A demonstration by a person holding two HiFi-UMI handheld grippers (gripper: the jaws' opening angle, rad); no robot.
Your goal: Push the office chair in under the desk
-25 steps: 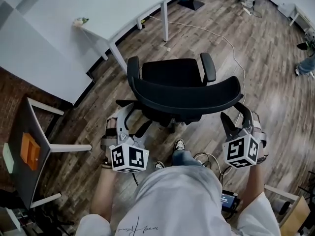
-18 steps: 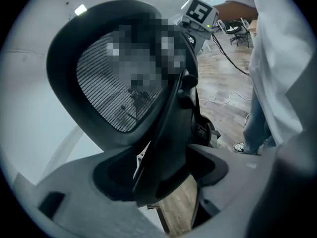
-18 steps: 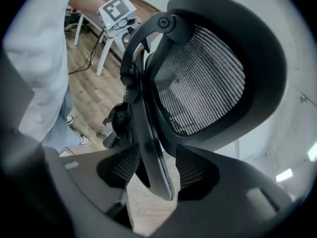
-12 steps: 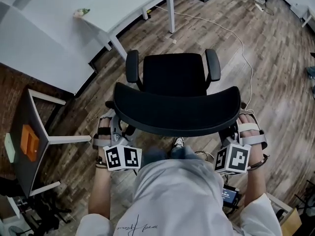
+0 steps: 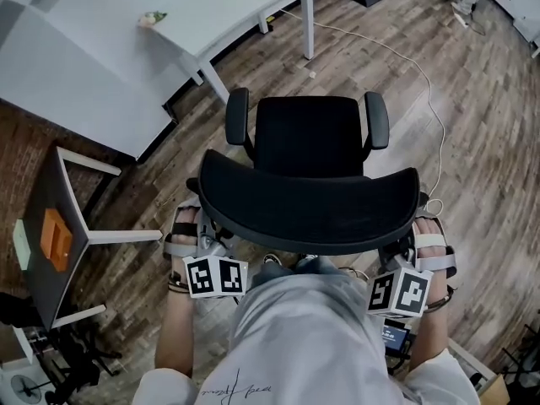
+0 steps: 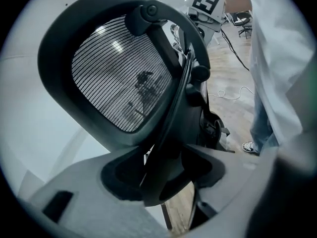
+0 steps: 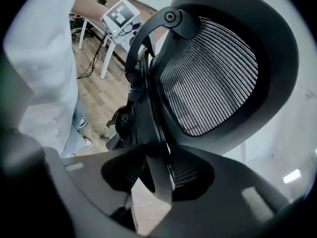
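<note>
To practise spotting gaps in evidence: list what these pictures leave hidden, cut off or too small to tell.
- Chair's wheels: head view, hidden beneath the seat and backrest.
- Small object on the desk: head view, too small to identify.
- Desk's far side: head view, cut off by the top edge.

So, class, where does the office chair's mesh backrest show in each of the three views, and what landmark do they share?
Head view: backrest is the dark curved band across the centre.
Left gripper view: backrest fills the upper left.
Right gripper view: backrest fills the upper right.
Shared landmark: the wooden floor, beside it in all three.
</note>
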